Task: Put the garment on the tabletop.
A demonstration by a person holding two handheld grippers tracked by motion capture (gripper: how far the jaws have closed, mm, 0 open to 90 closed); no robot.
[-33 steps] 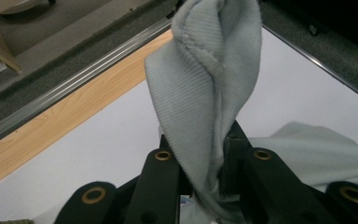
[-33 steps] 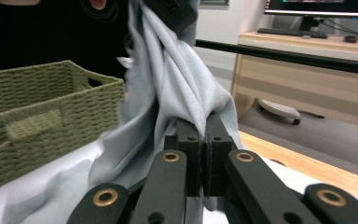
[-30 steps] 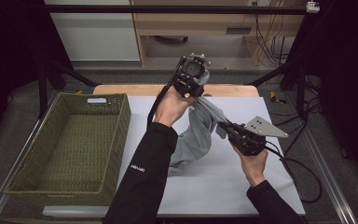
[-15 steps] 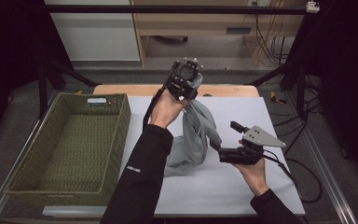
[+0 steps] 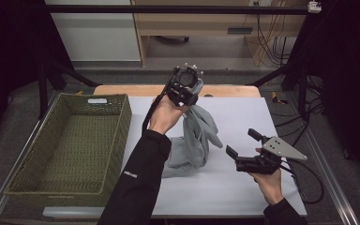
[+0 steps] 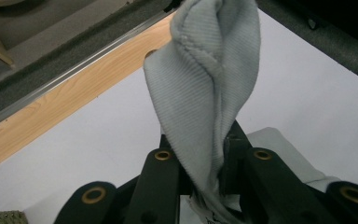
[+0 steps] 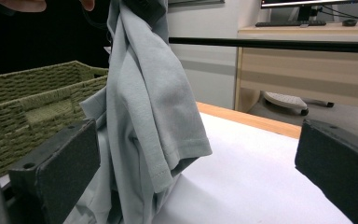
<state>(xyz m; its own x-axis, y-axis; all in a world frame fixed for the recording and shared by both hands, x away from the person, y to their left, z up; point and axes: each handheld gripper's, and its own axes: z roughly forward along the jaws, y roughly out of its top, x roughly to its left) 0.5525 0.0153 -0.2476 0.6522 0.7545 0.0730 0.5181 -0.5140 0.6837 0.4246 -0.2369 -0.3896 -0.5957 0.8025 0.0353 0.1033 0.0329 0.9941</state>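
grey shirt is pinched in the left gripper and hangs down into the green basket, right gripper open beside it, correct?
Not the basket: the high view shows the grey shirt hanging onto the white table. The left gripper pinches it; the right gripper is open.

The shirt [image 5: 194, 140] is light grey, of fine ribbed knit with a stitched hem. It hangs in a twisted, bunched column from the left gripper [image 5: 183, 86], whose jaws are clamped on its top fold; the cloth [image 6: 205, 93] runs out between them. Its lower part pools in soft folds on the table below that gripper. A short sleeve [image 7: 177, 140] droops on the side toward the right gripper [image 5: 243, 145], whose jaws have just been opening, with nothing between them, near the shirt but apart.
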